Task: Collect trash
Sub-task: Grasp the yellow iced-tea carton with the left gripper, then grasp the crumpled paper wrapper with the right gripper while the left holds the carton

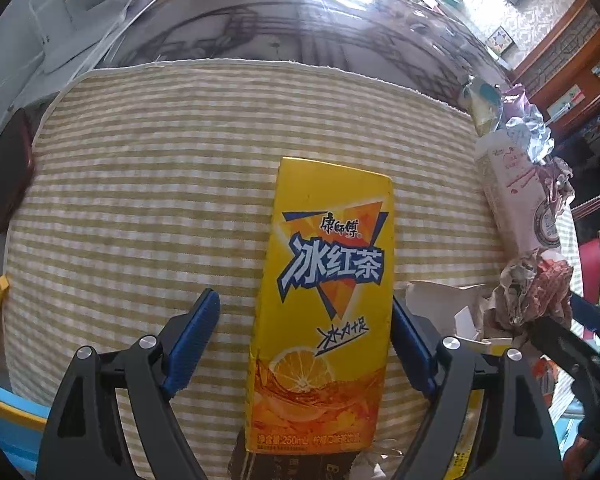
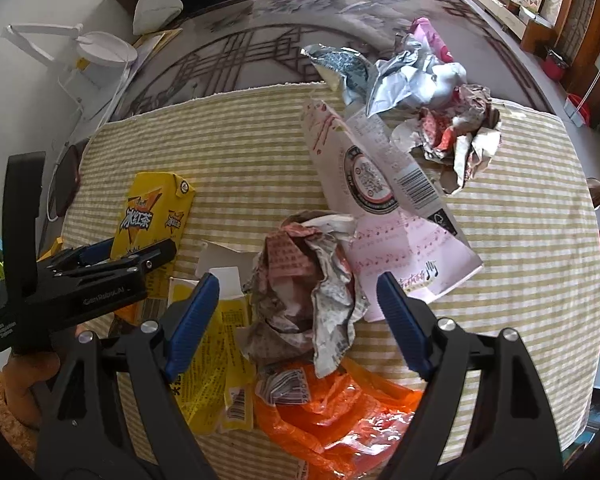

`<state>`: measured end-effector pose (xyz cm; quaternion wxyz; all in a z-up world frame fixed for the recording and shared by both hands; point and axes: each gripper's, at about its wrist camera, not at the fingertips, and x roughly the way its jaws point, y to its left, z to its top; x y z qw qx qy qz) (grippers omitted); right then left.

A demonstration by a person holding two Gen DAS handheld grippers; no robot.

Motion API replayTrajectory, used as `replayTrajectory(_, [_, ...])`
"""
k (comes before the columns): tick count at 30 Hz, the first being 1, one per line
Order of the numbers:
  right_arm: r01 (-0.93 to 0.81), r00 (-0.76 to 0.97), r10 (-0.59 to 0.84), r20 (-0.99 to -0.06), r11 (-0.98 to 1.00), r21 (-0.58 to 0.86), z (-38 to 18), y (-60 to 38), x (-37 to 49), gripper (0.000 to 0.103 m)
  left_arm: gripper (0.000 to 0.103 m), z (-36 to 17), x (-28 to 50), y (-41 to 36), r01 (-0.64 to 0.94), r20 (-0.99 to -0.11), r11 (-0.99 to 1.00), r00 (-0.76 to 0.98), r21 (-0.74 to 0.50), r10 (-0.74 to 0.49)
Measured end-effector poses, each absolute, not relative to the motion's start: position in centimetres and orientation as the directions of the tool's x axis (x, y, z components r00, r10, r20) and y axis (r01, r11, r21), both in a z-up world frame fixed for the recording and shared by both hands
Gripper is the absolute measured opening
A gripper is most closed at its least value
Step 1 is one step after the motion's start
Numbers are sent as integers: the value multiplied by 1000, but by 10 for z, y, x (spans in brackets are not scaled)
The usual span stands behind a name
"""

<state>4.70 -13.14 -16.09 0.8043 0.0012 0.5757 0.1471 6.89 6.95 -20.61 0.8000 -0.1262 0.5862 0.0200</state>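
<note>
Right wrist view: one counter (image 2: 260, 12) bears one striped cloth (image 2: 244, 160) strewn with trash. Largest is one pink-and-white paper bag (image 2: 384, 184), then one orange plastic bag (image 2: 340, 412), two crumpled paper wads (image 2: 312, 288), one silver foil wrapper (image 2: 396, 76), one yellow wrapper (image 2: 216, 360) and one yellow tea carton (image 2: 148, 216). The right hand-held gripper (image 2: 298, 320) hangs spread around the nearer wad, not touching. The left hand-held gripper (image 1: 304, 348) is spread astride the carton, lying flat.
</note>
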Motion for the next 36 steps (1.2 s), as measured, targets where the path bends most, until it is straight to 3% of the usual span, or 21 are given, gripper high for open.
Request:
replayTrajectory(3, [-242,292,229,-929,957,160,-164,-130,48,79,76,-205,61,67,-183,-939,965,323,-187,-120])
replayTrajectory(5, [-251,277,229,-933,955,159,-168,-129,48,73,65,-204,58,64,-169,-940,967,315,-190,-129])
replayTrajectory(6, [-254,266,236,-935,952,168,-171,-127,48,64,59,-203,57,62,-165,-941,967,311,-194,-136])
replayTrajectory(9, [-263,258,257,-931,946,188,-172,-126,47,45,59,-200,51,57,-162,-937,966,317,-203,-144])
replayTrajectory(25, [-289,447,338,-828,931,224,-118,-146,37,43,59,-136,30,62,-186,-877,957,466,-223,-113])
replayTrajectory(36, [-290,578,314,-753,942,169,-64,-156,26,43,59,-86,29,47,-134,-820,961,558,-242,-129])
